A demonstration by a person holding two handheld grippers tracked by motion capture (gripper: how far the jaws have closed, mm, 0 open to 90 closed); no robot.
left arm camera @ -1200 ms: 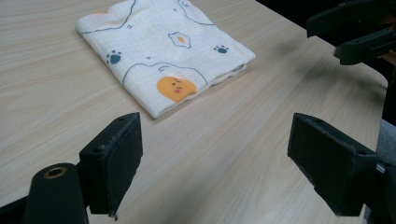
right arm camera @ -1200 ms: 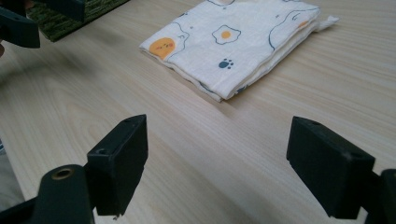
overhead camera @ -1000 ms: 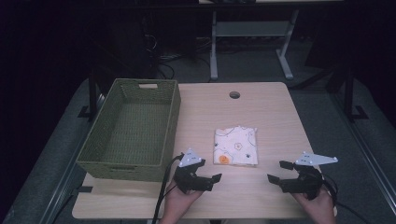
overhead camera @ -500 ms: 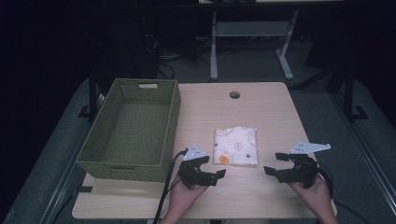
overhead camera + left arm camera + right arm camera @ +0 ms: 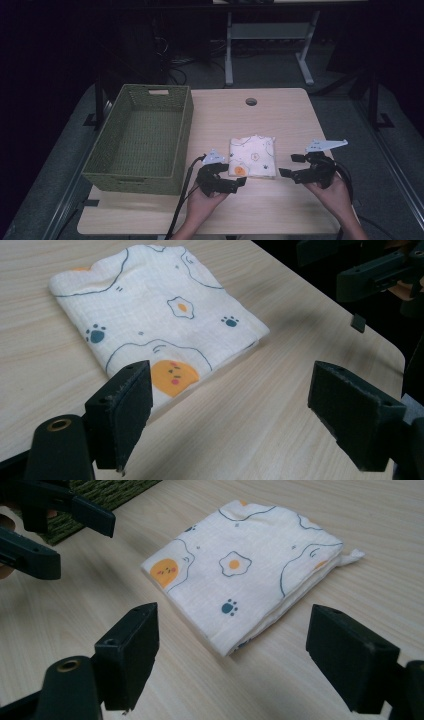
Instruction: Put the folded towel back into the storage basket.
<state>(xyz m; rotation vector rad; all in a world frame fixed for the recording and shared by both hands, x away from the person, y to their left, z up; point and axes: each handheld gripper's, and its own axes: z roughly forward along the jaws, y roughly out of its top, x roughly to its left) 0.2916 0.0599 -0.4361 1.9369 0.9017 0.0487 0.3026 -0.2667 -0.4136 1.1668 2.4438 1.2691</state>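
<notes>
A folded white cloth [image 5: 252, 156] printed with eggs, paw marks and an orange face lies flat on the wooden table [image 5: 280, 215]. My left gripper [image 5: 239, 184] is open just off the cloth's near left corner, its jaws pointing right. In the left gripper view the cloth [image 5: 160, 310] lies ahead of the open left gripper [image 5: 235, 405], whose left pad is over the orange face. My right gripper [image 5: 288, 165] is open beside the cloth's right edge, jaws pointing left. The right gripper view has the cloth's [image 5: 240, 575] layered corner between the spread jaws of the right gripper [image 5: 240, 650]. Neither holds anything.
A green woven basket [image 5: 140, 140] stands on the table's left part, with nothing inside it. A round cable hole [image 5: 251, 101] sits near the far edge. Dark floor, a desk frame [image 5: 265, 35] and cables lie beyond the table.
Both grippers have come in toward the cloth. The right one has moved forward and left to its right edge. The left one has closed on its near left corner.
</notes>
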